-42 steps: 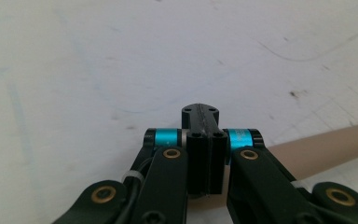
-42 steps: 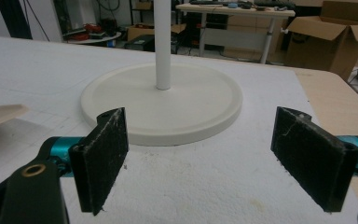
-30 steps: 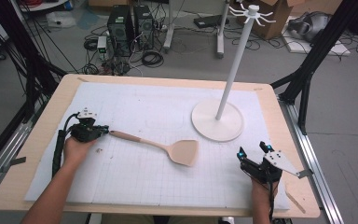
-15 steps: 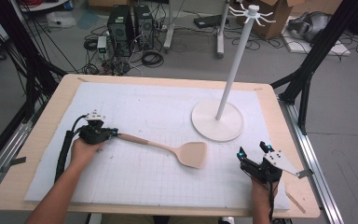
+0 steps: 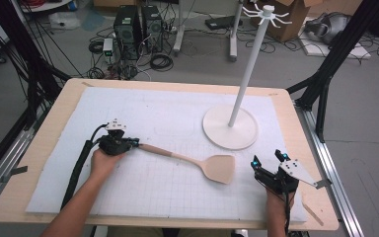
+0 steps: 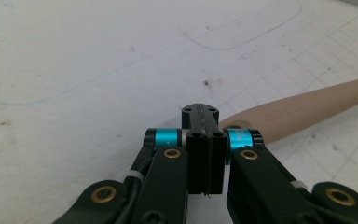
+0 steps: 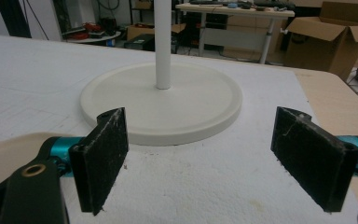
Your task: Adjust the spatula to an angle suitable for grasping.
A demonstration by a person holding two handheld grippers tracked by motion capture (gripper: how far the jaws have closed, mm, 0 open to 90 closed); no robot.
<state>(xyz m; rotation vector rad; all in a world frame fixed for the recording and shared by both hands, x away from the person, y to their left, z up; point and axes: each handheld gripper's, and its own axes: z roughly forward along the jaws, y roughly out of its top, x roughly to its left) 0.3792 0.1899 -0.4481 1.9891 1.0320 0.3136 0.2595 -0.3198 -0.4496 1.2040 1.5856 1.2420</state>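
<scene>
Comparing this with the frames from the last second, the spatula [image 5: 187, 159] has slid to the right across the white mat [image 5: 177, 106], and my left gripper [image 5: 134, 144] has travelled with it, staying at the tip of the handle. The blade now lies in front of the round base of the stand [image 5: 217, 129], near the right gripper [image 5: 266, 158] but not touching it. The handle trails back to the left and the whole tool lies flat on the mat. In the left gripper view the left tongs [image 6: 199, 112] are pressed together with no gap between the pads. The handle [image 6: 298, 114] comes out from beside the right-hand jaw rather than from between them. I therefore read this as a nudge along the mat, not a true pinch, though the contact itself is hidden behind the jaw. The right gripper has not moved in that second. Its tongs [image 7: 214, 163] are spread wide and hold nothing, with the stand's base [image 7: 168, 102] straight ahead and the pale edge of the blade [image 7: 9, 149] at the left of its view. To me the shift means the spatula is being brought within the right hand's reach. A handover or a lift toward the hooks at the top of the stand looks like the next step, and neither has begun.
</scene>
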